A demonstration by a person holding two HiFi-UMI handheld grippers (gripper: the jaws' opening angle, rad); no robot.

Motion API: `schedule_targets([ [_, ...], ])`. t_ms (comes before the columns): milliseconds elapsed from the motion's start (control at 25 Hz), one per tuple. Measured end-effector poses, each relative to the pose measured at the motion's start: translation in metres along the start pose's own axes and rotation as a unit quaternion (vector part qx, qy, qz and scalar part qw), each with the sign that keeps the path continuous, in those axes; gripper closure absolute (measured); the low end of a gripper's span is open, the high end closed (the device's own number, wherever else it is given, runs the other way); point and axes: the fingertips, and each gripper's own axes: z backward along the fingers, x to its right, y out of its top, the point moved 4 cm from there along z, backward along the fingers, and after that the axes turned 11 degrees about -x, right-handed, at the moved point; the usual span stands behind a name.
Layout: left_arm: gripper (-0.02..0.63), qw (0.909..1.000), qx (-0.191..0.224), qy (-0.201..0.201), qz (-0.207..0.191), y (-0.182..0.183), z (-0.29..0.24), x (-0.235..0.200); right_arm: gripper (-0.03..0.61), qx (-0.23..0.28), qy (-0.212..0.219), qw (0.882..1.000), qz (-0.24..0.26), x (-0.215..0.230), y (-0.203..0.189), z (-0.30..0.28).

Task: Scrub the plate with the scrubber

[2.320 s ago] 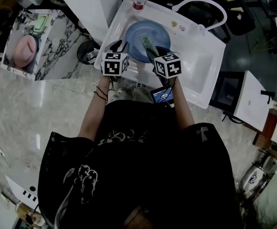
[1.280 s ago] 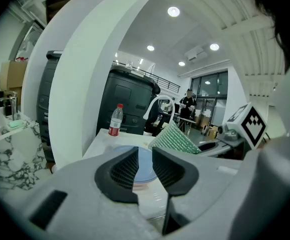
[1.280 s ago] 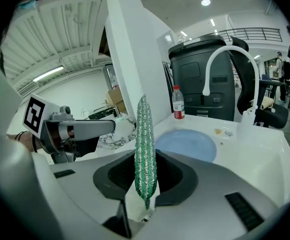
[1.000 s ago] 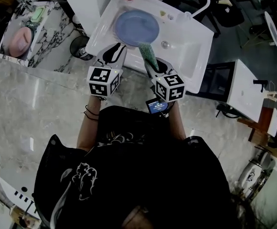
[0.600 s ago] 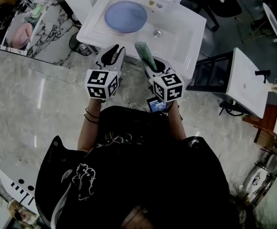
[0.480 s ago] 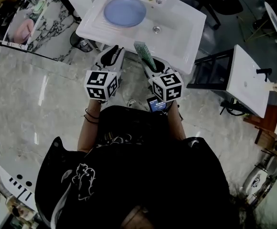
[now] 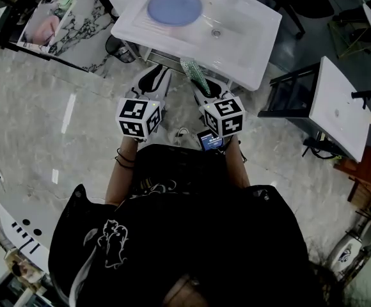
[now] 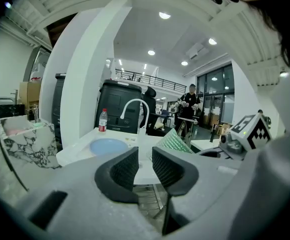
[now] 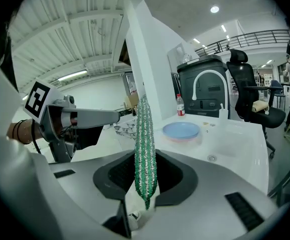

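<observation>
Gripping the scrubber [image 9: 145,149] edge-up, the right tongs [image 9: 146,179] stand well apart from the plate [image 7: 173,6], which lies far left on the sink [image 7: 256,50]. Left tongs [image 8: 145,166] gape slightly, empty. Unbraced, the plate may skid under scrubbing; the thin scrubber could slip out.

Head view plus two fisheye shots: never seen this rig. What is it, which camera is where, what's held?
No robot: a person holds a two-jaw gripper in each hand; the marker cubes are part of them. The head view looks down from the person's head; the other two cameras ride on the grippers, looking along their jaws. Ahead stands a white sink with a blue plate lying on its left part. The right gripper is shut on a green scrubber. The left gripper is empty, jaws slightly apart. Neither touches the plate.
</observation>
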Motion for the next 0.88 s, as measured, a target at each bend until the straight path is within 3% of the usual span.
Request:
schedule_targets([
  [280, 0.515, 1.0, -0.005, 0.005, 0.0, -0.009, 0.018, -0.001, 0.489, 0.001, 0.008, 1.0, 0.009, -0.021, -0.001, -0.002],
  [880, 0.515, 0.9999, -0.004, -0.013, 0.003, -0.026, 0.064, -0.044, 0.489, -0.014, -0.009, 1.0, 0.013, -0.081, 0.007, -0.023],
])
